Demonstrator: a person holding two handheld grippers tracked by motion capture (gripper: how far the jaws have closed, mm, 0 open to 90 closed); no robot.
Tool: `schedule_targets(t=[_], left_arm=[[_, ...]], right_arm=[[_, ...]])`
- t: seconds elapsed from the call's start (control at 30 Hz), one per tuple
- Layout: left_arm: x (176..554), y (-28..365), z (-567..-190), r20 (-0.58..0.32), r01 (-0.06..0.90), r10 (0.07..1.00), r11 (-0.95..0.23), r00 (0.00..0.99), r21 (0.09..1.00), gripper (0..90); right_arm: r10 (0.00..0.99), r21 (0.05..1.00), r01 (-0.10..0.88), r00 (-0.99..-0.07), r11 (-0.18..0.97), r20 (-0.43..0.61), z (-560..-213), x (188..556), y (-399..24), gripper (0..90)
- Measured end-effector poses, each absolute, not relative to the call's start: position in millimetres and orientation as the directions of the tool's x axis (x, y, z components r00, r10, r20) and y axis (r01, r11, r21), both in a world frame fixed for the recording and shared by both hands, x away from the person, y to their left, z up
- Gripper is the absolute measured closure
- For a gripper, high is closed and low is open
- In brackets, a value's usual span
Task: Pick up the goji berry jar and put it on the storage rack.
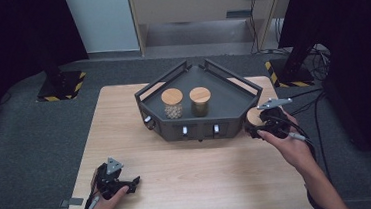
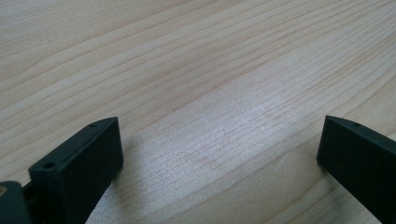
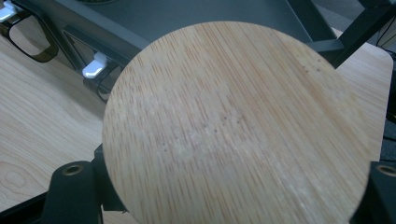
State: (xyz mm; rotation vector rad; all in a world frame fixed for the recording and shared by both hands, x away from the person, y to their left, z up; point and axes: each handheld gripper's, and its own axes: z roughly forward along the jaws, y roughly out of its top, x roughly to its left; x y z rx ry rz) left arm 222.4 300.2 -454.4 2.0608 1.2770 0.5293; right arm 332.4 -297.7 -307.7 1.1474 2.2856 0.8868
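— Jar [image 1: 253, 116] status first: where is it?

— I have it in my right gripper [image 1: 260, 123], just off the right front corner of the rack [image 1: 232, 88], above the worktop [image 1: 203, 168]. From the right gripper view I look straight onto its round wooden lid [image 3: 238, 126], with a black jaw at either side pinching it.

— Why hold it by the sides like that?

— My guess is that a grip across the width keeps the jar upright and leaves the bottom free to set down. Whether the pads sit on the lid or on the glass below it I cannot tell; the lid hides that.

— And the rack?

— Two jars stand in it side by side, both with the same wooden lids: a pale-filled one [image 1: 172, 103] on the left and a dark-filled one [image 1: 200, 102] on the right. They sit toward the front, so there is bare tray to the right of them. I judge that this third jar belongs there, though it could just as well be coming out.

— Left side?

— My left gripper [image 1: 132, 181] rests low at the near left of the worktop, well apart from everything. Its jaws are spread wide with nothing but wood grain between them. I read it as parked out of the way, so the right arm has room.

— Any risk?

— The rack's raised rail. The jar must clear it.
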Motion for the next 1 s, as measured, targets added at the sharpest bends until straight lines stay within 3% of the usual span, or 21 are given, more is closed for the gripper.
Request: schedule_targets(t=[1.0], left_arm=[[222,300,-454,0.002,0.634,0.896,-0.316,0.445,0.706,0.0]], right_arm=[[0.809,0.705,0.526,-0.576,0.476,-0.117,-277,342,-287,26.4]])
